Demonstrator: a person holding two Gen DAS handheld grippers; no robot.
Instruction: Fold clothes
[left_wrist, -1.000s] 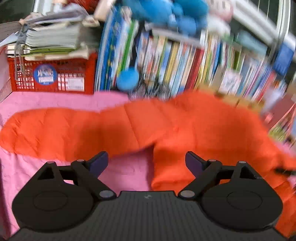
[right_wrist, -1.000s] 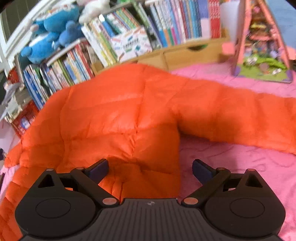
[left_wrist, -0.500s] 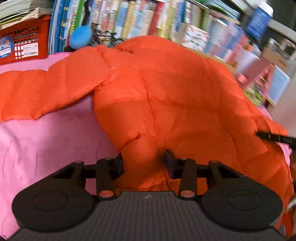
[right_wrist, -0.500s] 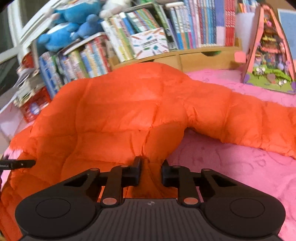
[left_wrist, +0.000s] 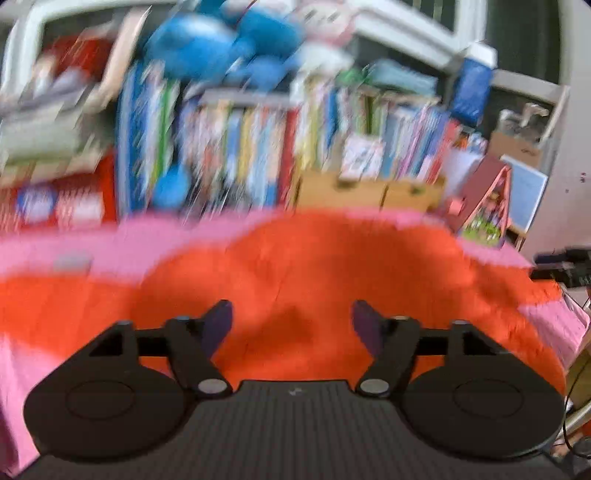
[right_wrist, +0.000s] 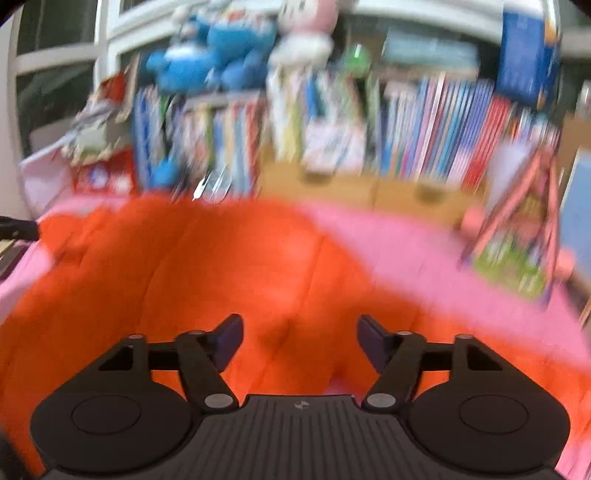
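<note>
An orange puffer jacket lies on the pink blanket, its lower part folded up over its body. Both views are blurred by motion. My left gripper hovers over the jacket's near fold, jaws opening, and nothing is pinched between the pads. In the right wrist view the same jacket fills the lower left, with one sleeve running off to the right. My right gripper hangs above it, jaws also opening and free of the cloth. The other gripper shows as a dark tip at the left wrist view's right edge.
Behind the blanket stand rows of books on a wooden drawer unit, blue plush toys on top, a red crate at the left and a pink toy house at the right.
Both grippers closed on the jacket's hem, carried it up over the body, then let go. Their jaws now stand apart and both have risen above the cloth.
</note>
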